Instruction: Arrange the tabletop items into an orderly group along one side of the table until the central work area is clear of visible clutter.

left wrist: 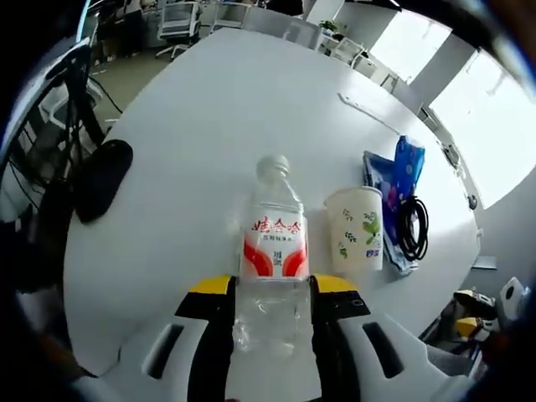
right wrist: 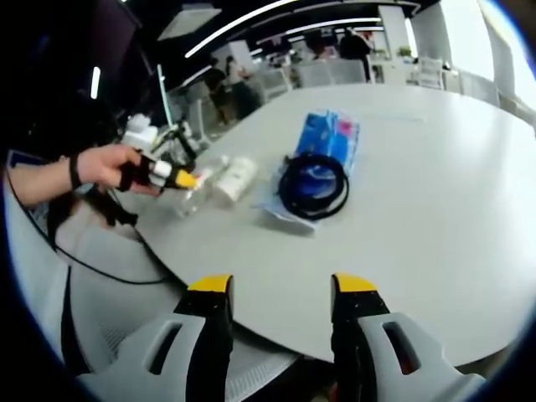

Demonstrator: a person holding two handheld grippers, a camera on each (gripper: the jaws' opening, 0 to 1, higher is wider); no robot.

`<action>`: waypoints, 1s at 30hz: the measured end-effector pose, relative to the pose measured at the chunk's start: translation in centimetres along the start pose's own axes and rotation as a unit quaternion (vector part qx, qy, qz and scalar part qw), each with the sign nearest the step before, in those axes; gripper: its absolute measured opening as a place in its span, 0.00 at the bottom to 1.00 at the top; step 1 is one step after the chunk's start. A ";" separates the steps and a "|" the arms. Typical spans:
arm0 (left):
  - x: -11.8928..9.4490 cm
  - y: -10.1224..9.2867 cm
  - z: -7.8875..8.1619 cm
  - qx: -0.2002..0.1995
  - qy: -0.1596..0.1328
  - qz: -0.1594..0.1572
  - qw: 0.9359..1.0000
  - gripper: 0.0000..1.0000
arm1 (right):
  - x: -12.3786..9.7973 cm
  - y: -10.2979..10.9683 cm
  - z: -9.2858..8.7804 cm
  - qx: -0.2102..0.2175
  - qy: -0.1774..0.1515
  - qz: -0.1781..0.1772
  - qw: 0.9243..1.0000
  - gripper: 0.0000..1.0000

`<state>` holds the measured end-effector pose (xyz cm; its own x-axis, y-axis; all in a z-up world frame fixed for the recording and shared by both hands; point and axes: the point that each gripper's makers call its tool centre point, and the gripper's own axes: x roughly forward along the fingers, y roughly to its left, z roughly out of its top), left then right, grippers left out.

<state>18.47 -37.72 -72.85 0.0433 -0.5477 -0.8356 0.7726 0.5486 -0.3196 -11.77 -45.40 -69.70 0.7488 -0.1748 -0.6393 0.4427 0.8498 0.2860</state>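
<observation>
In the left gripper view a clear water bottle (left wrist: 272, 251) with a red and white label stands between the yellow-tipped jaws of my left gripper (left wrist: 272, 289), which is shut on its lower body. Right of it a white paper cup (left wrist: 355, 228) with a leaf print stands upright, beside a blue packet (left wrist: 395, 172) with a black coiled cable (left wrist: 412, 226) on it. In the right gripper view my right gripper (right wrist: 283, 289) is open over the table edge with nothing between its jaws. There the left gripper (right wrist: 172, 177), held by a hand, grips the bottle (right wrist: 199, 186) next to the cup (right wrist: 234, 178), cable (right wrist: 314, 186) and packet (right wrist: 328, 138).
A black mouse-like object (left wrist: 102, 177) lies at the left edge of the white table (left wrist: 209, 126). A thin white strip (left wrist: 368, 111) lies far right. Office chairs (left wrist: 180, 18) stand beyond the table. People stand in the background (right wrist: 353, 43). A chair back (right wrist: 109, 293) sits below the table edge.
</observation>
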 end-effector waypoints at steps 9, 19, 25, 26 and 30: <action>1.5 -0.6 1.4 0.008 0.009 0.001 1.000 0.43 | 0.1 -0.1 0.2 0.001 -0.001 0.000 1.000 0.45; 3.3 -0.5 1.6 0.014 0.031 0.013 0.999 0.45 | -0.5 -1.0 -0.4 0.015 0.001 -0.011 1.000 0.45; 3.9 -0.4 1.6 0.021 0.042 0.018 0.999 0.43 | -0.4 -1.2 -0.6 0.019 0.003 -0.013 1.000 0.45; 3.9 -0.2 1.6 0.023 0.042 0.021 0.999 0.41 | -0.4 -1.2 -0.6 0.019 0.003 -0.013 1.000 0.45; 3.9 -0.1 1.8 0.010 0.035 0.019 0.999 0.39 | -0.1 -1.0 -0.1 0.017 0.003 -0.010 1.000 0.45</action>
<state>19.71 -40.98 -75.26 0.0296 -0.4808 -0.8763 0.7832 0.5559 -0.2785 -12.36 -46.17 -70.02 0.7368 -0.1894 -0.6491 0.4742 0.8290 0.2964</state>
